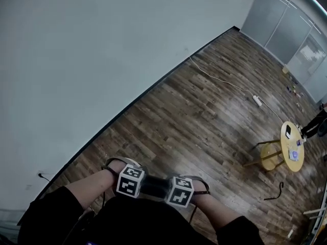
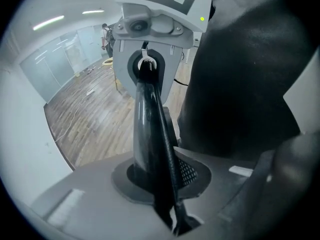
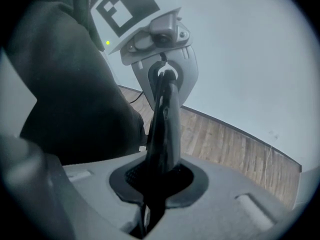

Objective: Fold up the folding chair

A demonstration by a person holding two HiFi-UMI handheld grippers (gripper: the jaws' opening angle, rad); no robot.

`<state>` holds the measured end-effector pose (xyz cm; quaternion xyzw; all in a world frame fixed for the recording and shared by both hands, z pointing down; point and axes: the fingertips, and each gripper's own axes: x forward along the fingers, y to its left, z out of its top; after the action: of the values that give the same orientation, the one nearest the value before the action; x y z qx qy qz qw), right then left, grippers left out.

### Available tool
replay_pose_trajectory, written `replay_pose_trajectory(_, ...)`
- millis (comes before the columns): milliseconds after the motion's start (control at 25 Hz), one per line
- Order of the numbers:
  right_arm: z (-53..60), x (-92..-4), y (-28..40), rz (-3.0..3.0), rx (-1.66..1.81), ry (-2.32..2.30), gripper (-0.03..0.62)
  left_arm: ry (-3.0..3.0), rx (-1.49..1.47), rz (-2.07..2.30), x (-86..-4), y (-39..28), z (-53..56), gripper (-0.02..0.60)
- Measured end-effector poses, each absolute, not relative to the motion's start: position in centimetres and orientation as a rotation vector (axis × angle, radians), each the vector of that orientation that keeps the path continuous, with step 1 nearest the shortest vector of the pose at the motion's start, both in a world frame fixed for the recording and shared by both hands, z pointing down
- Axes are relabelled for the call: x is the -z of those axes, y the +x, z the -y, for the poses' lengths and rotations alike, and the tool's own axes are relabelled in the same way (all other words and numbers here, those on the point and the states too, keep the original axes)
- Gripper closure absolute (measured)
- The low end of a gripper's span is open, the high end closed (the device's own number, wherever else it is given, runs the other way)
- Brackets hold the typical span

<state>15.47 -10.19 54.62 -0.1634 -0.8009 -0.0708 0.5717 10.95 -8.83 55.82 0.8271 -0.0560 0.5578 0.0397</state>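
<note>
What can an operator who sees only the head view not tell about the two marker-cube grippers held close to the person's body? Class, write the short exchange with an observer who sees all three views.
Operator: The cubes hide the jaws from me. Is the left gripper holding anything?
Observer: Yes. The left gripper is shut on a slim glossy black bar.
Operator: And the right gripper?
Observer: The right gripper is shut on the same bar, which runs straight from one gripper's jaws to the other's.
</note>
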Motion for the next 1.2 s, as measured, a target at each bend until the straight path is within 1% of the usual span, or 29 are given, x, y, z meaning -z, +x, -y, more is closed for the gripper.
replay_pose_trajectory(560, 6.8, -54.5, 1.8, 1.822, 0.286, -0.57, 0.549, 2.413, -1.628, 0.42, -55.5, -2.3, 4.5, 0.525)
replay_pose_trajectory(1200, 4.0, -54.5, -14.8, 1.708, 0.521, -0.825, 0.549, 2.184, -1.474, 0.816, -55.5, -17.9, 0.3, 0.528)
